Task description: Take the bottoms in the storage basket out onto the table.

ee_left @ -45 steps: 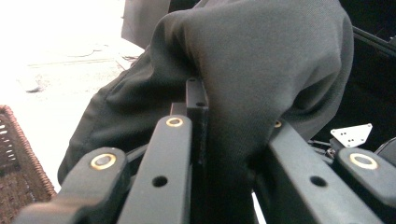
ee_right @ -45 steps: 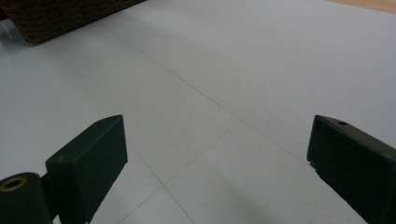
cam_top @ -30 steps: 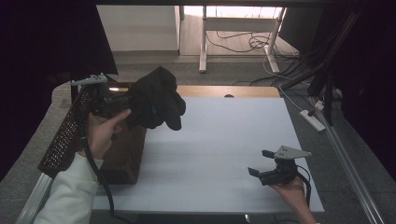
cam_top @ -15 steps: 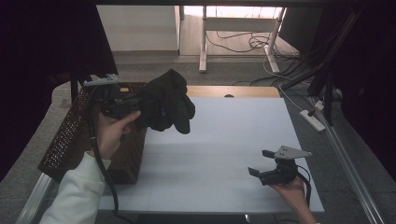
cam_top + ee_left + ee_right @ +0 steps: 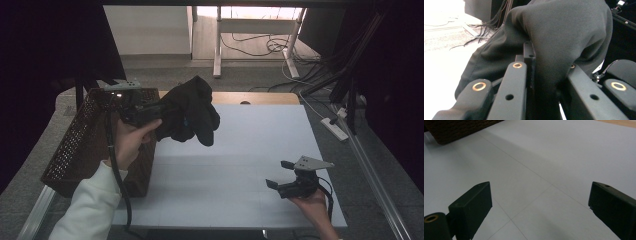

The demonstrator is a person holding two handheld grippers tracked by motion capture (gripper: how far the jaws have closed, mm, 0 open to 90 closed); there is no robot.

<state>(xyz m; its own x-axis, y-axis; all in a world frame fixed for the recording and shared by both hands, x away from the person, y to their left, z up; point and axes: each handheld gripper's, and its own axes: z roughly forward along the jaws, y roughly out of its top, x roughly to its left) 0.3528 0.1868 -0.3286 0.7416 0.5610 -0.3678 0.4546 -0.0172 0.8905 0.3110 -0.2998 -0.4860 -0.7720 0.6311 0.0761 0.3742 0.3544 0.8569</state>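
Left gripper (image 5: 159, 111) fingers clamped on a bunched black garment (image 5: 192, 107), held in the air above the worktop (image 5: 240, 170), just beside the wicker basket (image 5: 80, 145). Right gripper (image 5: 286, 175) fingers wide apart, holding nothing, low over the worktop. Risk: thick loose folds could slip free, or the hanging cloth could snag the basket rim.

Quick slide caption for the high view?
Left gripper lifts a black garment beside the wicker basket; right gripper waits open.
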